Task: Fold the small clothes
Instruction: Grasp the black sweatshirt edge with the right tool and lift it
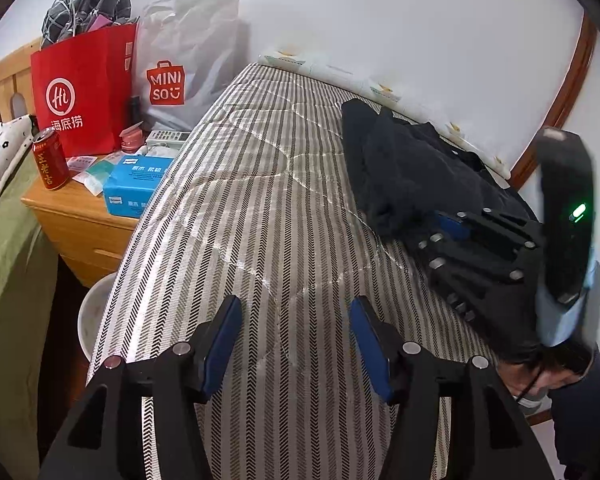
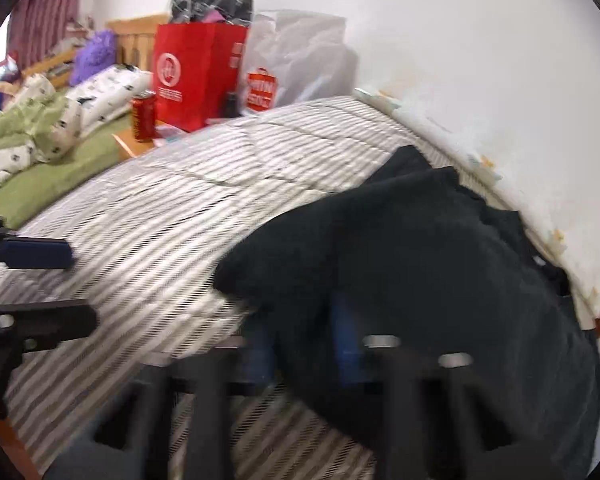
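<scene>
On striped mattress (image 1: 260, 208): right hand-held gripper (image 2: 304, 344) clamps dark garment (image 2: 420, 248); left hand-held gripper (image 1: 296, 344) half-open, empty.

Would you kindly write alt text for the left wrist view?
A dark garment lies crumpled on a striped mattress, with the right gripper at its near edge. The left gripper hovers open over bare mattress; a red bag stands on a wooden nightstand.

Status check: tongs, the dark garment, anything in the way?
Left tongs open, empty, over striped mattress. Right tongs at crumpled black fabric garment, grip unclear. Nothing in the way.
</scene>
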Demonstrator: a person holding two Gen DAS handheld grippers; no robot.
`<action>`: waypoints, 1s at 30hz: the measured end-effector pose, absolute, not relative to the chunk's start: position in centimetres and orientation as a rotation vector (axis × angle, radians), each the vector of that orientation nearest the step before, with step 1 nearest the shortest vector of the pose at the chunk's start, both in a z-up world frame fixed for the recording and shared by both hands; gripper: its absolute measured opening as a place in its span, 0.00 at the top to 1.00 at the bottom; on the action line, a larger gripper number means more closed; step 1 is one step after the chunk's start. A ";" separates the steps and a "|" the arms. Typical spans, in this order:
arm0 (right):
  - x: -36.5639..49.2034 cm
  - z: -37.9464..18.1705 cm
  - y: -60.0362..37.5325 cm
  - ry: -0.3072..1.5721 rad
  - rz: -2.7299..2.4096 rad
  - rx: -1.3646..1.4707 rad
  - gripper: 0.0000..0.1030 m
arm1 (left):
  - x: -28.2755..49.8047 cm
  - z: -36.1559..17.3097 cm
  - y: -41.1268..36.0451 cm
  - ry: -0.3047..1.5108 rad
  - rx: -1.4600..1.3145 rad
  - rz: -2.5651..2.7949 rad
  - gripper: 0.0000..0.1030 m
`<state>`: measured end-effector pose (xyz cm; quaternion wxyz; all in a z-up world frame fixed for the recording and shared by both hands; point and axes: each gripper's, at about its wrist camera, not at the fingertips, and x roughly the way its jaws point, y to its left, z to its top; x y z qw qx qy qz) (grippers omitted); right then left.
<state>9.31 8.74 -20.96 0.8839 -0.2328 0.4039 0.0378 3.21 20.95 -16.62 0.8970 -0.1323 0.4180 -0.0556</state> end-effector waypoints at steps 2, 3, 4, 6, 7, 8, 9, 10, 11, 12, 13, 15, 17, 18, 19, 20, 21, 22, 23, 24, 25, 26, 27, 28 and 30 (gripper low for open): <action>9.2 -19.6 7.7 0.830 0.095 -0.402 0.88 | 3.4 -16.6 20.6 0.868 -0.268 -0.112 0.47; 9.0 -18.9 7.2 0.813 0.101 -0.368 0.88 | 3.5 -16.6 20.4 0.867 -0.259 -0.108 0.47; 8.7 -18.0 6.6 0.791 0.102 -0.342 0.88 | 3.6 -16.6 20.0 0.868 -0.247 -0.105 0.47; 8.1 -16.2 5.2 0.749 0.086 -0.292 0.88 | 4.1 -16.5 19.2 0.877 -0.222 -0.102 0.47; 7.8 -15.4 4.4 0.729 0.075 -0.268 0.88 | 4.4 -16.5 18.6 0.882 -0.213 -0.102 0.47; 7.4 -14.5 3.5 0.708 0.063 -0.248 0.88 | 4.6 -16.4 18.3 0.887 -0.214 -0.110 0.47; 7.1 -13.5 2.5 0.685 0.045 -0.228 0.89 | 4.8 -16.4 18.0 0.891 -0.217 -0.117 0.47; 6.6 -12.5 1.2 0.659 0.024 -0.207 0.89 | 5.1 -16.4 17.6 0.898 -0.223 -0.126 0.47; 6.3 -11.9 0.3 0.643 0.013 -0.193 0.89 | 5.3 -16.2 17.2 0.903 -0.227 -0.133 0.47; 5.8 -11.0 -1.1 0.621 -0.002 -0.171 0.89 | 5.5 -16.1 16.8 0.903 -0.228 -0.137 0.47; 5.4 -10.5 -2.4 0.607 -0.017 -0.152 0.89 | 5.7 -15.9 16.4 0.899 -0.230 -0.143 0.47; 4.7 -9.2 -5.3 0.593 -0.052 -0.094 0.89 | 6.0 -15.5 15.4 0.894 -0.228 -0.147 0.47; 3.8 -8.5 -8.6 0.590 -0.080 -0.033 0.89 | 6.3 -15.2 14.6 0.890 -0.226 -0.153 0.47; 3.4 -8.3 -9.8 0.587 -0.095 -0.018 0.89 | 6.5 -15.0 14.0 0.889 -0.223 -0.161 0.47; 3.0 -8.2 -10.8 0.584 -0.108 -0.007 0.90 | 6.8 -14.8 13.3 0.889 -0.219 -0.168 0.47; 2.7 -8.2 -12.0 0.581 -0.125 0.006 0.91 | 7.1 -14.7 12.6 0.891 -0.214 -0.175 0.47; 2.2 -8.1 -13.4 0.581 -0.141 0.020 0.92 | 7.2 -14.6 12.1 0.895 -0.212 -0.182 0.47; 1.5 -8.2 -14.8 0.580 -0.158 0.042 0.92 | 7.4 -14.6 11.4 0.900 -0.211 -0.192 0.47; 1.2 -8.4 -15.8 0.582 -0.169 0.058 0.92 | 7.5 -14.5 10.6 0.900 -0.207 -0.204 0.47; 0.7 -8.6 -16.9 0.586 -0.183 0.072 0.92 | 7.6 -14.5 10.1 0.899 -0.201 -0.211 0.47; 0.2 -8.8 -17.8 0.589 -0.199 0.081 0.92 | 7.8 -14.4 9.3 0.899 -0.194 -0.221 0.47; -0.4 -9.3 -18.8 0.595 -0.216 0.089 0.92 | 7.9 -14.4 8.6 0.898 -0.189 -0.233 0.47; -0.7 -9.8 -19.7 0.609 -0.226 0.098 0.92 | 8.0 -14.4 7.9 0.898 -0.185 -0.248 0.47; -0.9 -10.4 -20.5 0.631 -0.234 0.108 0.92 | 8.2 -14.4 7.2 0.900 -0.180 -0.265 0.47; -1.5 -11.9 -22.0 0.668 -0.246 0.137 0.92 | 8.3 -14.4 5.9 0.900 -0.167 -0.297 0.47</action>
